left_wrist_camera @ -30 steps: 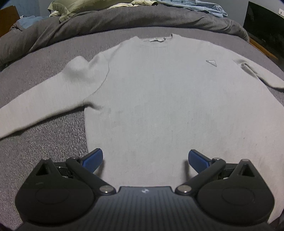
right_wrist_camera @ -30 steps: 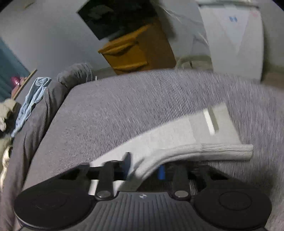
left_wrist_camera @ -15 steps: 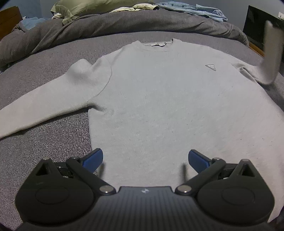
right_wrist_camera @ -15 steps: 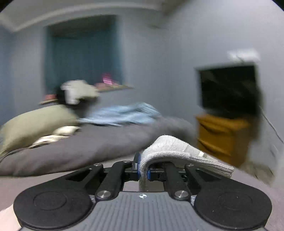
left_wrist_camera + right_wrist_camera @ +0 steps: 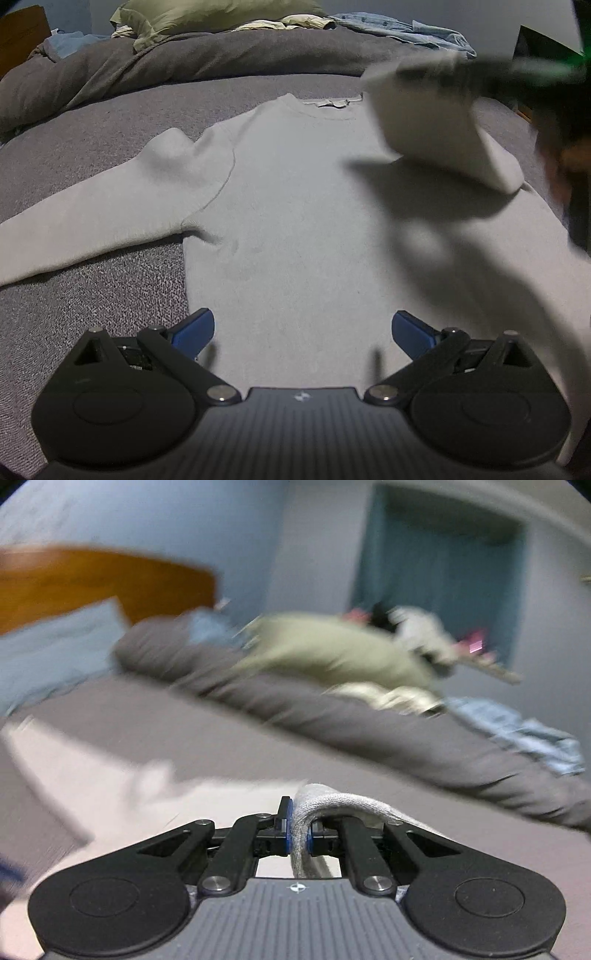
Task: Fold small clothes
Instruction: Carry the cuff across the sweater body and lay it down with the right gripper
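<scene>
A pale grey sweater (image 5: 295, 221) lies flat, front up, on a grey bed (image 5: 92, 122), neckline at the far side and hem nearest the viewer. Its left sleeve (image 5: 92, 221) stretches out flat to the left. The right sleeve (image 5: 436, 125) is lifted off the bed and hangs, blurred, above the chest at the far right, throwing a broad shadow over the body.

The right claw (image 5: 298, 829) is clamped tight on the cuff (image 5: 332, 805) of that sleeve, fabric draped over one finger. The left claw (image 5: 301, 330) hovers over the hem with its fingers spread wide, holding nothing.

The step in hand looks to be folding the right sleeve across the chest. To do it well, carry the cuff low and level toward the left shoulder so the sleeve lies straight rather than twisted, and let go only once the cuff rests on the body. The free claw could press the hem so the body does not drag. A rumpled dark blanket (image 5: 221, 62) and loose clothing (image 5: 399, 29) lie beyond, well apart.
</scene>
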### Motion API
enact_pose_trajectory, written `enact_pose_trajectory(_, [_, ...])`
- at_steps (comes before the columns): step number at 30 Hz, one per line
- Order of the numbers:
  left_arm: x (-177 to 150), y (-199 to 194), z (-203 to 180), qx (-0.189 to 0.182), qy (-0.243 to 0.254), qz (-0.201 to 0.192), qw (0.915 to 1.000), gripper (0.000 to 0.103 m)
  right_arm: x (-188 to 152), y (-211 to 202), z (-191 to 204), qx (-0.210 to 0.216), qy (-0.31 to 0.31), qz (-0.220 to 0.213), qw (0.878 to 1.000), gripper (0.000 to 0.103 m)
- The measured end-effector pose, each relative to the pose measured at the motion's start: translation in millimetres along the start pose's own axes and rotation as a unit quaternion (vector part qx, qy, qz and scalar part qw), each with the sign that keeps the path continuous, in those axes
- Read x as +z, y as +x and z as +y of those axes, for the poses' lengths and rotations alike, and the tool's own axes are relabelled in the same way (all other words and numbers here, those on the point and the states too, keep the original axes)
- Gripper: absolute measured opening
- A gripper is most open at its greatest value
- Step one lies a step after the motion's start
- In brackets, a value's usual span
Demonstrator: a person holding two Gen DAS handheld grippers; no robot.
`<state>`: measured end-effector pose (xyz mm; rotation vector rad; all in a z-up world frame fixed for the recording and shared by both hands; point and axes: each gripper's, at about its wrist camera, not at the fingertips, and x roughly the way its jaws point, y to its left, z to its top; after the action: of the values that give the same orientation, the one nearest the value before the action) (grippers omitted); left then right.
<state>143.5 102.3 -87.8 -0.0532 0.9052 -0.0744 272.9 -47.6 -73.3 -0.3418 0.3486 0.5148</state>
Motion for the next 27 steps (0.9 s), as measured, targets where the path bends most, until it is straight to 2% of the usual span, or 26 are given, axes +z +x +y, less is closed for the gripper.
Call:
enact_pose_trajectory(2, [0.9,2.9,0.4,0.005,0.000,-0.001,1.0000,0.103,-10.0,12.8,24.7,0.032,0.001,0.034,0.999,0.009])
enact_pose_trajectory(4, [2.6,7.2,-0.3,0.006,-0.001,-0.002,1.0000,0.103,-19.4,19.0,45.2,0.080,0.027,0.085,0.993,0.026])
enact_pose_trajectory(5, [3.3,8.9,-0.6,0.006,-0.002,-0.003,1.0000,0.103,-21.8,22.1,47.5,0.103,0.042,0.108,0.988,0.040])
enact_pose_trajectory(6, [4.5,11.4,-1.4,0.006,-0.003,-0.004,1.0000,0.103,-22.2,23.7,47.9,0.120,0.054,0.117,0.984,0.047])
enact_pose_trajectory(7, [6.0,14.0,-2.4,0.005,-0.003,-0.006,1.0000,0.103,-22.2,21.4,45.5,0.127,0.065,0.111,0.983,0.050])
enact_pose_trajectory(9, [9.5,18.9,-5.0,0.001,-0.003,-0.013,0.9999,0.103,-22.1,12.2,37.5,0.141,0.084,0.099,0.981,0.065])
enact_pose_trajectory(12, [15.9,26.5,-11.2,-0.005,0.000,-0.024,0.9997,0.103,-29.4,-13.7,7.6,0.156,0.125,0.067,0.978,0.074])
enact_pose_trajectory(15, [21.3,32.0,-20.0,-0.018,0.011,-0.035,0.9991,0.103,-32.6,-33.9,-22.2,0.170,0.177,0.035,0.969,0.077])
enact_pose_trajectory(18, [22.6,33.9,-31.2,-0.026,0.026,-0.036,0.9986,0.103,-29.1,-49.4,-49.1,0.197,0.212,0.024,0.957,0.083])
enact_pose_trajectory(21, [26.3,34.8,-40.9,-0.054,0.024,-0.042,0.9974,0.103,-26.7,-50.8,-57.1,0.173,0.202,0.026,0.964,0.087])
enact_pose_trajectory(23, [32.7,37.7,-50.5,-0.065,0.031,-0.054,0.9959,0.103,-32.5,-50.4,-64.8,0.129,0.213,0.038,0.968,0.087])
enact_pose_trajectory(24, [37.1,40.9,-57.6,-0.066,0.044,-0.058,0.9952,0.102,-38.9,-50.7,-73.0,0.110,0.227,0.047,0.967,0.087])
enact_pose_trajectory(27, [49.8,58.0,-81.6,-0.045,0.093,-0.047,0.9935,0.086,-56.1,-44.3,-92.5,0.080,0.275,0.072,0.955,0.087])
